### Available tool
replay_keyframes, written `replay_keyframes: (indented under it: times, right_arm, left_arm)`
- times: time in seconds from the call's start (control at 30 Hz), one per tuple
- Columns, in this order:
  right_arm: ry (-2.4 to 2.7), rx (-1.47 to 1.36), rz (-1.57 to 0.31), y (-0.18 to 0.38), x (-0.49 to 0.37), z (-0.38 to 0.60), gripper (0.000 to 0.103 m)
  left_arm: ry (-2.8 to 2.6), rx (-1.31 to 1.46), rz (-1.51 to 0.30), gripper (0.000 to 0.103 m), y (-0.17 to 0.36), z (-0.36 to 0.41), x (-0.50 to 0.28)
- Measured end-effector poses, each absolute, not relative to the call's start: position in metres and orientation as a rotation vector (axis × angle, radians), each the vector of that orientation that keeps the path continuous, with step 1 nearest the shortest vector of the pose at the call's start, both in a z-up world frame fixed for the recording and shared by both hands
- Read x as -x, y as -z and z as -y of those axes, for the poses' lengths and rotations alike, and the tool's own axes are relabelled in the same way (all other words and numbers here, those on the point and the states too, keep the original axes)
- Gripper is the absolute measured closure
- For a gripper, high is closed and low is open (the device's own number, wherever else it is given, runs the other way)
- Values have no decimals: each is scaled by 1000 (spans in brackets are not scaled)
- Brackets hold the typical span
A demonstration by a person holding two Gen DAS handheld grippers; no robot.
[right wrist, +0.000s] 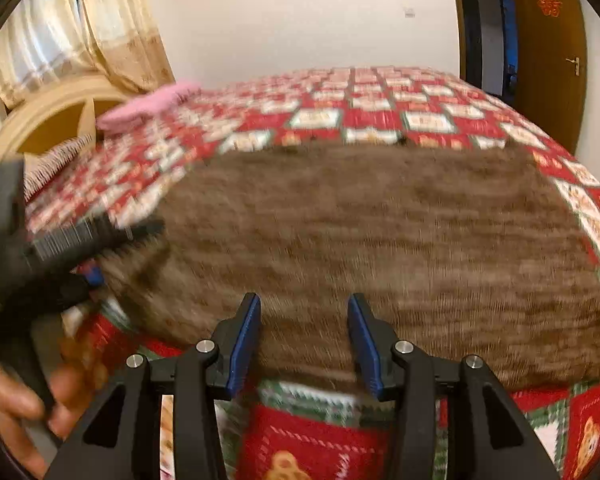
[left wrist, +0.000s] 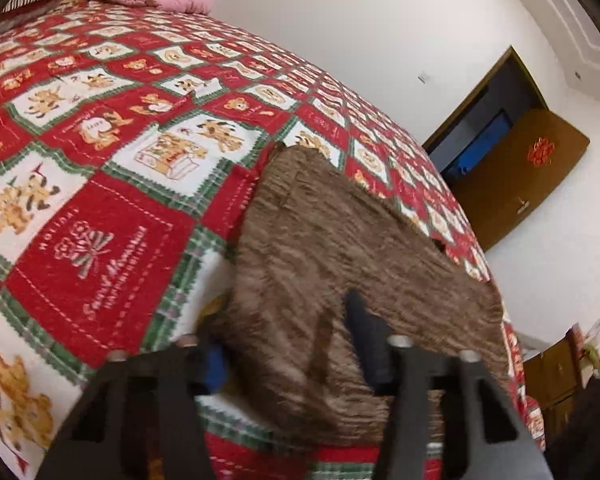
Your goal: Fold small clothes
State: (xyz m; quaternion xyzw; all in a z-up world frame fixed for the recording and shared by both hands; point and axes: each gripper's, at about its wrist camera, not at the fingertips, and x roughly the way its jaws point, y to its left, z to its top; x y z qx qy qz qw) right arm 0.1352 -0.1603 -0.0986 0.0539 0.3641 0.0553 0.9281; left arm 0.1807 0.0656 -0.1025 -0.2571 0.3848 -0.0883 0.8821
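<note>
The bed [right wrist: 380,120], under a red teddy-bear quilt, is carrying a brown knitted garment [right wrist: 360,240] lying flat near its front edge. The right gripper [right wrist: 303,340] is hovering at the garment's near hem, its 2 fingers parted and astride it, gripping nothing. The left gripper [left wrist: 288,344] is straddling the garment's left edge; whether it is clamping is unclear.

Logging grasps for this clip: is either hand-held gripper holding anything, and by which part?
The left hand-held gripper grips the brown knit garment at its left corner. The right hand-held gripper straddles the near edge with its fingers apart, holding nothing.
</note>
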Motion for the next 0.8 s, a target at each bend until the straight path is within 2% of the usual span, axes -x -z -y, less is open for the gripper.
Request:
replay_keyframes:
  times: [0.07, 0.13, 0.17, 0.2, 0.33, 0.47, 0.6, 0.8]
  right_arm:
    - [-125, -143, -726, 90, -139, 159, 56]
    - [-155, -153, -744, 94, -146, 154, 56]
    - [-163, -137, -774, 102, -149, 149, 56]
    - [-165, -124, -814, 113, -152, 145, 56]
    - [-169, -124, -803, 117, -149, 144, 56]
    - [-192, -281, -769, 115, -142, 169, 56]
    - [-153, -414, -762, 115, -133, 206, 56]
    - [-194, -482, -759, 95, -151, 240, 55]
  left_arm:
    - [184, 561, -804, 62, 104, -70, -182]
    - [158, 567, -804, 73, 104, -71, -185]
    - [152, 556, -802, 83, 103, -70, -187]
    - [167, 537, -792, 85, 100, -66, -188]
    - [214, 357, -717, 87, 77, -33, -185]
    - [309, 156, -659, 88, 61, 15, -174]
    - [372, 42, -660, 88, 68, 45, -168]
    - [385, 56, -714, 88, 78, 48, -172]
